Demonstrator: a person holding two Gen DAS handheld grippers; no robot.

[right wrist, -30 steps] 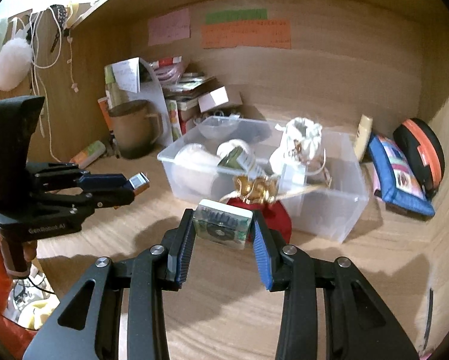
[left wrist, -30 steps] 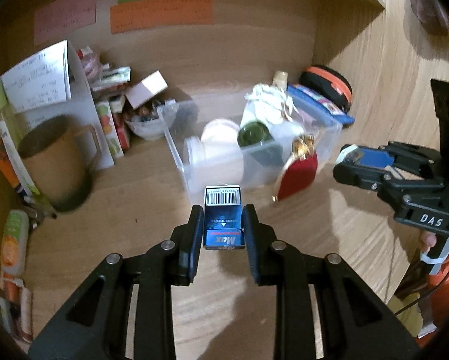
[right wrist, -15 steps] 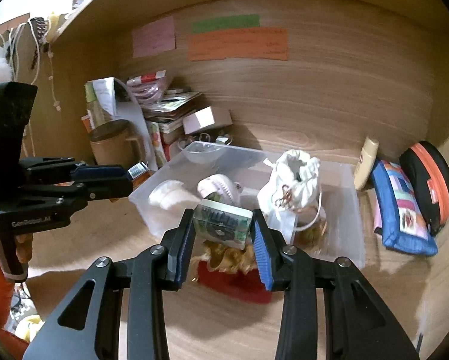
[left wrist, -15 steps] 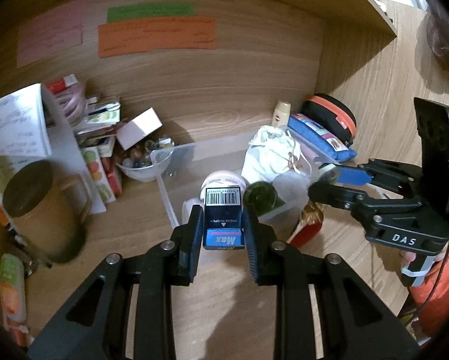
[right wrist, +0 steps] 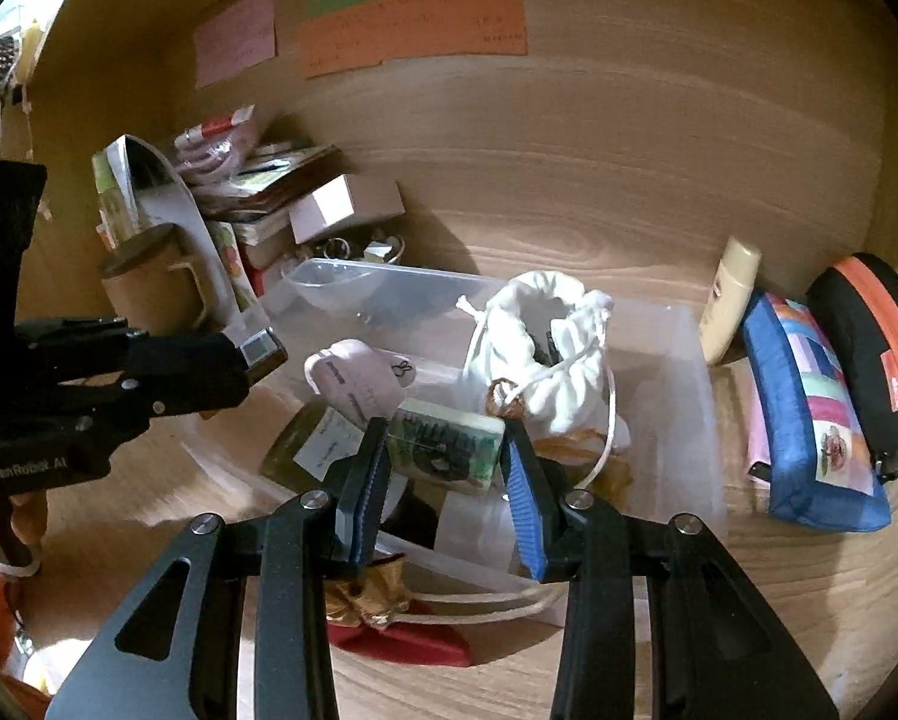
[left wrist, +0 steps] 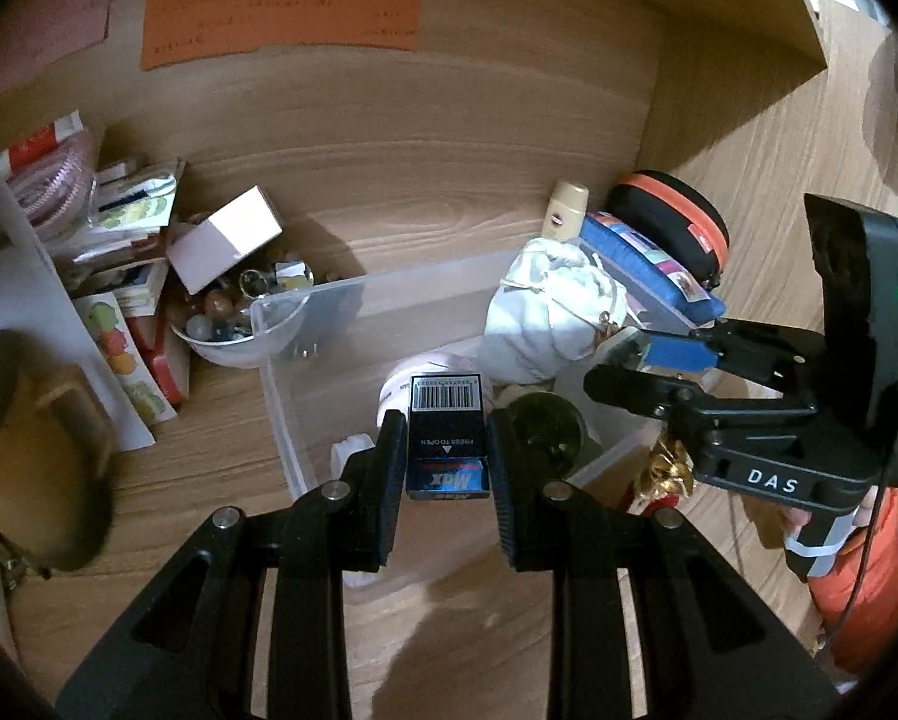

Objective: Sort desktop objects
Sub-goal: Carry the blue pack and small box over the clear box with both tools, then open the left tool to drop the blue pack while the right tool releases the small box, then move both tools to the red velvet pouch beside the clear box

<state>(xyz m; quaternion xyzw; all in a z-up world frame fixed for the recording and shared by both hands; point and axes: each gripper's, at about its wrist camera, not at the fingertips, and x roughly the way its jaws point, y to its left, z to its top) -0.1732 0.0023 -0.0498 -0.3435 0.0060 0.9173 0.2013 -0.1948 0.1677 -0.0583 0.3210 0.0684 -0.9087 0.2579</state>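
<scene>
Left gripper (left wrist: 443, 450), black two-finger, jaws narrow and clamped on a small dark blue staple box with a barcode label (left wrist: 447, 435); pads press both long sides, box held in the air over the near-left part of the clear plastic storage bin (left wrist: 305, 324). Right gripper (right wrist: 443, 456), black with blue pads, jaws also narrow, pinching a small pale green rectangular block with a dark print (right wrist: 446, 447), tilted, above the middle of the bin (right wrist: 688, 360). Each gripper shows in the other's view: right one (left wrist: 619, 360) at the bin's right edge, left one (right wrist: 257, 354) at its left edge.

Inside the bin: white drawstring cloth pouch (right wrist: 541, 348) toward the back right, pink-white round case (right wrist: 353, 381) left of it, dark green bottle with a white label (right wrist: 317, 444) near the front. Red pouch with a gold bow (right wrist: 389, 624) lies on the wooden desk (right wrist: 748, 630), just in front of the bin. Right of the bin: cream tube (right wrist: 727, 294) leaning on the back wall, blue patchwork zip pouch (right wrist: 808, 420), black oval case with an orange band (right wrist: 868, 348). Left of the bin: brown mug (right wrist: 149, 282), stacked papers and cartons, small white box (left wrist: 224, 237), clear bowl of trinkets (left wrist: 239, 324). Orange, green and pink paper notes (left wrist: 281, 15) are stuck on the back wall above the bin.
</scene>
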